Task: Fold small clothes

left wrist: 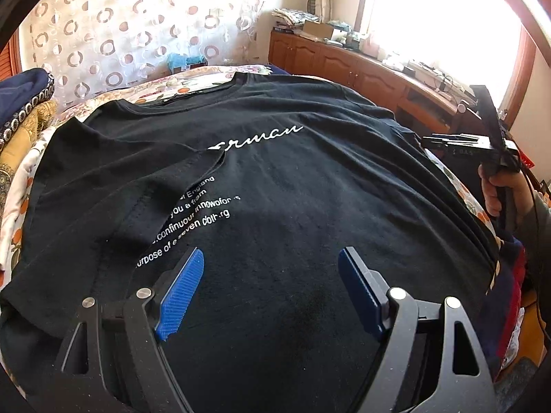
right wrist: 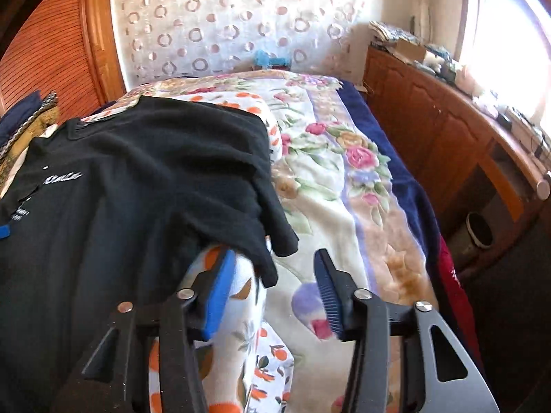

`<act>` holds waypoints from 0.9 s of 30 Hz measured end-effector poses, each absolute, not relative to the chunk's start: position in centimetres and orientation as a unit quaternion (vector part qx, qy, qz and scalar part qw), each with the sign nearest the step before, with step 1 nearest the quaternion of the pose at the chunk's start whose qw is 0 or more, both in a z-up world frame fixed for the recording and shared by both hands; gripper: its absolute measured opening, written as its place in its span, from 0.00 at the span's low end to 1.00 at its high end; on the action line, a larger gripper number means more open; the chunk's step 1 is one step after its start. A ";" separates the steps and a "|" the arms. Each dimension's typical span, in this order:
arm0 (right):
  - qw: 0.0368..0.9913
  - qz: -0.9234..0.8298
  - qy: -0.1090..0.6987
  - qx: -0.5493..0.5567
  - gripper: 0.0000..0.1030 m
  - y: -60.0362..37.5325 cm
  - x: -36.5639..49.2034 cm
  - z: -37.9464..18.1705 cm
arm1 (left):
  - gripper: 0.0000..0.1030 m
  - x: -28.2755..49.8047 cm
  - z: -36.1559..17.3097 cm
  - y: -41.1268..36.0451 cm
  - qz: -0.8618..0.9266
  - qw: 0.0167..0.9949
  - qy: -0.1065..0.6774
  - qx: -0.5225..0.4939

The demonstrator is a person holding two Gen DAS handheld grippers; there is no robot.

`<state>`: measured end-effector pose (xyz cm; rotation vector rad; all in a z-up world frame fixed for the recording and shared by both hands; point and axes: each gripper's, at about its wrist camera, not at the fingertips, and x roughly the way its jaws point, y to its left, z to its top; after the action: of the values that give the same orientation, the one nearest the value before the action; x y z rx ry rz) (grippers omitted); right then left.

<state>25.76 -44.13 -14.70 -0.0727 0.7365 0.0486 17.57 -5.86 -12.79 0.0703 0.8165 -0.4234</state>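
Black T-shirt (left wrist: 261,186) spread across the floral bedspread (right wrist: 330,179), filling the frame's middle. Left gripper (left wrist: 272,289) low centre, angled downward over the shirt's hem, jaws wide apart, nothing between. Right gripper (right wrist: 275,289) lower centre, tilted down beside the sleeve edge, jaws apart, gripping nothing. Hand (left wrist: 499,192) at right edge.

A T-shirt (left wrist: 275,179) is spread on the blanket (right wrist: 330,179) of a bed, its left sleeve (left wrist: 113,186) folded over the chest. A cabinet (right wrist: 440,130) is set to the bed's right.
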 end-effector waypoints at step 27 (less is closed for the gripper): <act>0.934 0.160 0.313 -0.057 0.04 -37.3 21.1 -11.7 | 0.79 17.5 -13.0 -5.6 -0.200 0.897 0.394 0.019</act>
<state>21.14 -37.34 -11.70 -0.1169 0.6395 0.3277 17.54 -5.57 -12.99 0.0399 0.8158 -0.4133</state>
